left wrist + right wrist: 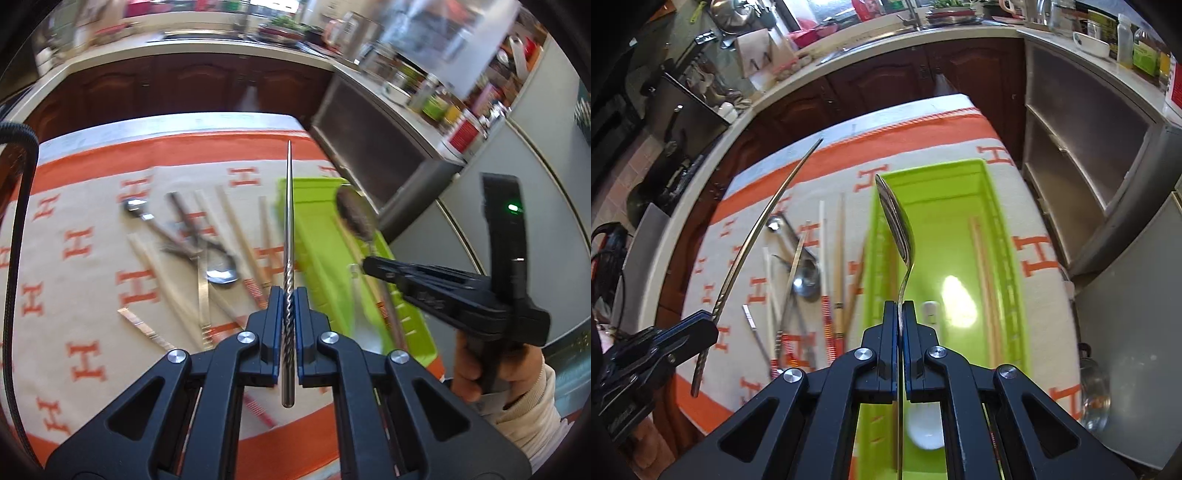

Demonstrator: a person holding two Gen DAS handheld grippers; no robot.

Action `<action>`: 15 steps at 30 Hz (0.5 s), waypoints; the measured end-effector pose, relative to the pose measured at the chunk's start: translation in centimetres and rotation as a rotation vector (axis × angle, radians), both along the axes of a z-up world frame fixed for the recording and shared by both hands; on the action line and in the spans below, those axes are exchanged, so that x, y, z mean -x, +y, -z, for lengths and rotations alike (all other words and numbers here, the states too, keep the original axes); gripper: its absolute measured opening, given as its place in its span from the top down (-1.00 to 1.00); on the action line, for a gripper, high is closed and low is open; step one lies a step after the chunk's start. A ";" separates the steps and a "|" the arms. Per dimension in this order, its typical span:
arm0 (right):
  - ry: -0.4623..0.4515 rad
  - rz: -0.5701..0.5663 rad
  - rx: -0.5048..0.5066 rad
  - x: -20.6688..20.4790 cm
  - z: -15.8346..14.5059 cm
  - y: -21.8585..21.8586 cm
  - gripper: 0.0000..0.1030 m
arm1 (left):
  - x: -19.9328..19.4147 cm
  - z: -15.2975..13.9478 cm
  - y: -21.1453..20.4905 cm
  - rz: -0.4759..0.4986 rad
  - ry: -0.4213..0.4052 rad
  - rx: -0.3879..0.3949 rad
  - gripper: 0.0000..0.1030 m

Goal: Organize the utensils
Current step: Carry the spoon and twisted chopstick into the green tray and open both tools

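A kitchen counter (pixel 849 55) curves round the back, crowded with pots, jars and a sink, dark wooden cupboards (pixel 886 88) beneath it. In front sits the table under an orange and cream cloth (pixel 1045 266) stamped with H letters. And on the right half of that cloth, there's the long green tray (pixel 1008 236), open-topped, lying lengthways away from the cameras. Inside it a pair of pale wooden chopsticks (pixel 984 277) runs along the right wall, and a white spoon (pixel 925 432) shows at the near end, partly hidden behind the right claw.

Left of the tray, the loose pile (pixel 199 243) is spread over the cloth: wooden chopsticks with red-striped ends, a metal ladle-like spoon, another spoon, a flat metal handle, all crossing one another, some blurred.

Now the claws. The left gripper (pixel 290 299) is closed tight on a metal chopstick (pixel 289 206), clamped round its twisted handle part, the thin tip pointing away over the cloth. The right gripper (pixel 900 314) is pinched onto the neck of a metal spoon (pixel 897 225), bowl forward and edge-on, held above the tray's left wall. A hand (pixel 480 365) in a cream sleeve (pixel 528 410) grips the right tool's handle. Both pieces are up off the table, well apart from each other.
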State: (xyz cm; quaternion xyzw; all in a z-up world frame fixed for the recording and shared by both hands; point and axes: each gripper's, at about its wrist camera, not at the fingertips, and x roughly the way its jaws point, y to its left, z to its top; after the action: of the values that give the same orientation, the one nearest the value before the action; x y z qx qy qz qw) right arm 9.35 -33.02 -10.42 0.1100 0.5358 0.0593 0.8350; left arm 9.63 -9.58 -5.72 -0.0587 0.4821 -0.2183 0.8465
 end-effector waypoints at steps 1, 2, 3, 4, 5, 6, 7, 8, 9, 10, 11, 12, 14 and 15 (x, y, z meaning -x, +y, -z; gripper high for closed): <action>0.008 0.001 0.006 -0.2 0.4 -0.4 0.96 | -0.1 0.2 -1.0 0.011 0.009 -0.002 0.93; 0.018 0.001 0.010 -0.5 0.9 -1.0 0.96 | -0.4 0.7 -2.1 0.020 0.023 -0.004 0.93; 0.026 0.002 0.011 -0.7 1.5 -1.4 0.96 | -0.5 1.2 -2.9 0.027 0.037 -0.004 0.93; 0.035 0.000 0.009 -0.8 2.0 -1.6 0.96 | -0.7 1.6 -3.6 0.029 0.047 -0.005 0.93; 0.042 -0.001 0.007 -0.9 2.6 -1.9 0.96 | -0.9 2.2 -4.2 0.027 0.058 -0.005 0.93; 0.045 -0.002 0.008 -1.0 3.0 -2.0 0.96 | -1.1 2.8 -4.7 0.022 0.070 -0.006 0.93; 0.049 -0.005 0.009 -1.1 3.4 -2.0 0.96 | -1.3 3.6 -4.7 0.019 0.080 -0.005 0.93; 0.055 -0.006 0.008 -1.2 3.9 -2.0 0.96 | -1.4 4.2 -5.1 0.013 0.096 0.000 0.93; 0.060 -0.007 0.005 -1.4 4.6 -2.0 0.96 | -1.6 4.7 -5.2 0.010 0.110 0.003 0.93; 0.066 -0.010 0.004 -1.5 5.2 -2.0 0.96 | -1.8 5.3 -5.4 0.007 0.128 0.007 0.93; 0.072 -0.010 0.004 -1.6 5.6 -2.1 0.96 | -1.9 5.9 -5.5 0.005 0.144 0.011 0.93; 0.076 -0.010 0.005 -1.6 6.0 -2.2 0.96 | -2.0 6.3 -5.4 0.002 0.156 0.016 0.93; 0.082 -0.010 0.005 -1.7 6.7 -2.3 0.96 | -2.2 7.1 -5.2 -0.002 0.166 0.030 0.93; 0.084 -0.012 0.002 -1.8 7.0 -2.4 0.96 | -2.2 7.2 -5.2 -0.006 0.168 0.036 0.93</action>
State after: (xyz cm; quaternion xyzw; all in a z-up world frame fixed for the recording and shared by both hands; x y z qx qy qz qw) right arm 11.13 -35.42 -17.40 0.1082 0.5711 0.0590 0.8116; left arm 11.86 -14.76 -12.96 -0.0934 0.5472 -0.2190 0.8025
